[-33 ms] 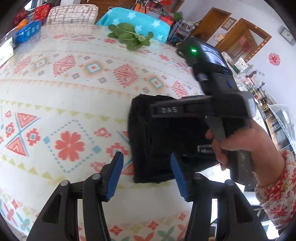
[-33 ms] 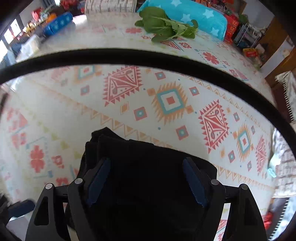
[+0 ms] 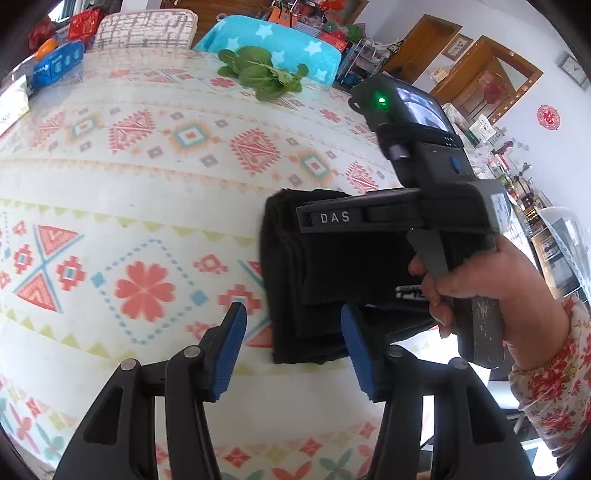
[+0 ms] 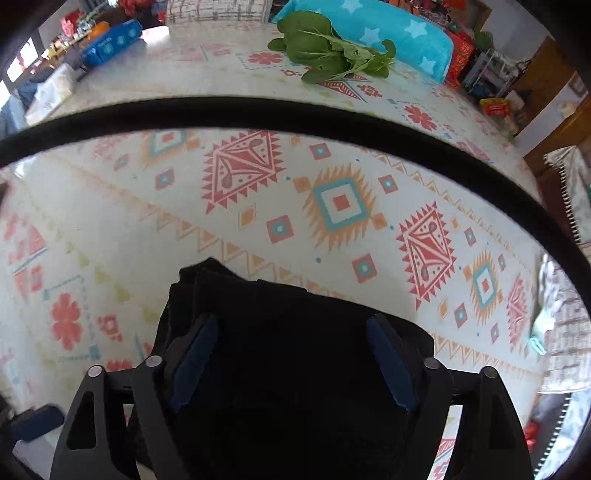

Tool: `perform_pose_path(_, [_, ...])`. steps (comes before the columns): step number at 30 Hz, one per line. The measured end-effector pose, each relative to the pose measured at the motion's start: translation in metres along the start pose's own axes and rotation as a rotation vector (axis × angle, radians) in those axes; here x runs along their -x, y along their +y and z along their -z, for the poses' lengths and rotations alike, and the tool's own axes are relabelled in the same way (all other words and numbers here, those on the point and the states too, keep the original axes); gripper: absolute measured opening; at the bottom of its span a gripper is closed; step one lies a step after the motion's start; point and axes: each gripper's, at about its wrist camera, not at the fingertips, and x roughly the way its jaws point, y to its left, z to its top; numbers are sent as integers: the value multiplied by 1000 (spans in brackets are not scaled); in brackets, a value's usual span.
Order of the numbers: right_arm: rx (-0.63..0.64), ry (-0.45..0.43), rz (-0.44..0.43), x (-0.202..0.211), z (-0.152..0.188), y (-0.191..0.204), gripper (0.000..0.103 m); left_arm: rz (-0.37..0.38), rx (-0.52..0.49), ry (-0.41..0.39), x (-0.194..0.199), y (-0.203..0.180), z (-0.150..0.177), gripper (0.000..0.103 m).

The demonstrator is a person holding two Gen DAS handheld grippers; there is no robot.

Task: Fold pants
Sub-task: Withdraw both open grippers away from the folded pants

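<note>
Two tools, left (image 3: pixel 293 345) and right (image 4: pixel 291 363), both gape over one folded black pants (image 3: pixel 295 280) bundle.

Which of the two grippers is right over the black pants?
The right gripper, jaws open above the pants; the left gripper sits mostly over bare tablecloth.

A patterned tablecloth (image 3: pixel 155 177) in cream, coral and teal covered the table. At twelve o'clock stood a chair draped in a star-printed teal cover (image 3: pixel 280 40), with a grid-patterned chair (image 3: pixel 144 29) beside it. Toward two o'clock were wooden doorframes (image 3: pixel 491 74) against a white wall (image 3: pixel 546 55). Daylight was bright.
</note>
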Motion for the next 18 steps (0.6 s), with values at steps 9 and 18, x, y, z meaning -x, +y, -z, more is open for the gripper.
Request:
perform_pose_path(9, [-228,-173,-71,60,40,-51,92,-206,-199,-103,14,-6,-23,58])
perform_pose_path(18, [-532,-205,42,93,187,-74,92,-273,-339,-100,6,-54,-10,59])
